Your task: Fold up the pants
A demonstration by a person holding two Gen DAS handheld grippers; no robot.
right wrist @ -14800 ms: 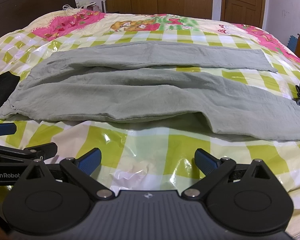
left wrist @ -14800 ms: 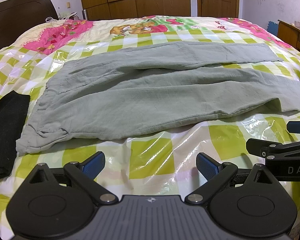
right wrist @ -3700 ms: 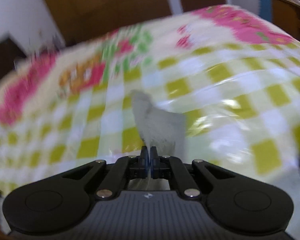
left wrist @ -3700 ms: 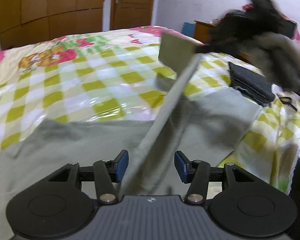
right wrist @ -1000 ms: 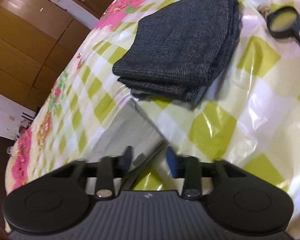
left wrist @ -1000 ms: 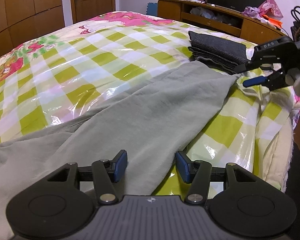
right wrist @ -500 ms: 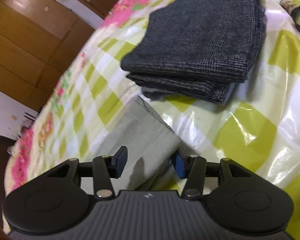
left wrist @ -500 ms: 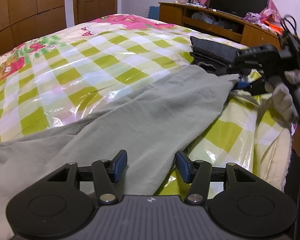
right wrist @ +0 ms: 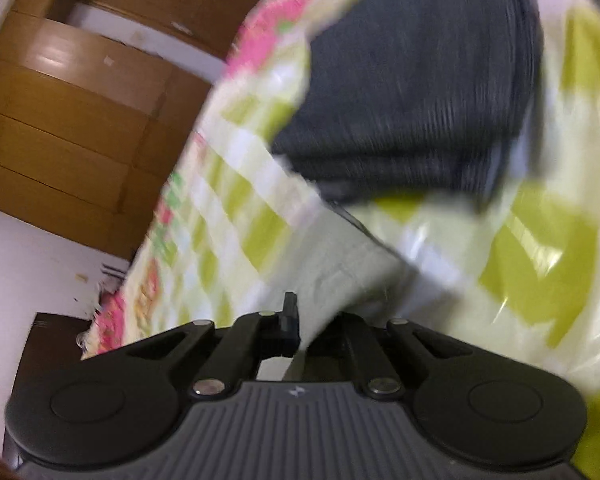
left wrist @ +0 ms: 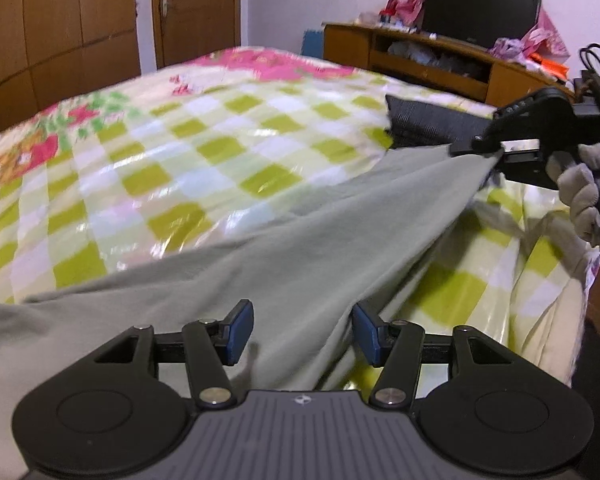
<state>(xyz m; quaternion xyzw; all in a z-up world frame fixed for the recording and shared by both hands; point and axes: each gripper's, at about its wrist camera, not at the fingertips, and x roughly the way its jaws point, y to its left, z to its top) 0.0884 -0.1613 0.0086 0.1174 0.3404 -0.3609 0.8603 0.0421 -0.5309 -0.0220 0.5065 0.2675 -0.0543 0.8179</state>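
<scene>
Grey-green pants [left wrist: 300, 248] lie stretched across the checked plastic-covered bed [left wrist: 188, 160]. My left gripper [left wrist: 303, 332] hovers low over the middle of the leg near the bed's front edge. Its jaws are opening, with cloth lying between the blue pads but not pinched. My right gripper [left wrist: 480, 148], held by a gloved hand [left wrist: 580, 188], is shut on the leg's far end and holds that corner up off the bed. In the blurred right wrist view the pants [right wrist: 340, 264] run out from the shut right gripper [right wrist: 300, 328].
A folded dark garment stack [left wrist: 424, 124] lies just behind the held leg end, seen close as the dark stack [right wrist: 420, 100] in the right wrist view. A wooden TV cabinet [left wrist: 420, 64] stands beyond the bed. The bed's edge drops off at the right.
The right gripper closed on the pants' leg end and raised it slightly. The left gripper's fingers have spread wider over the cloth.
</scene>
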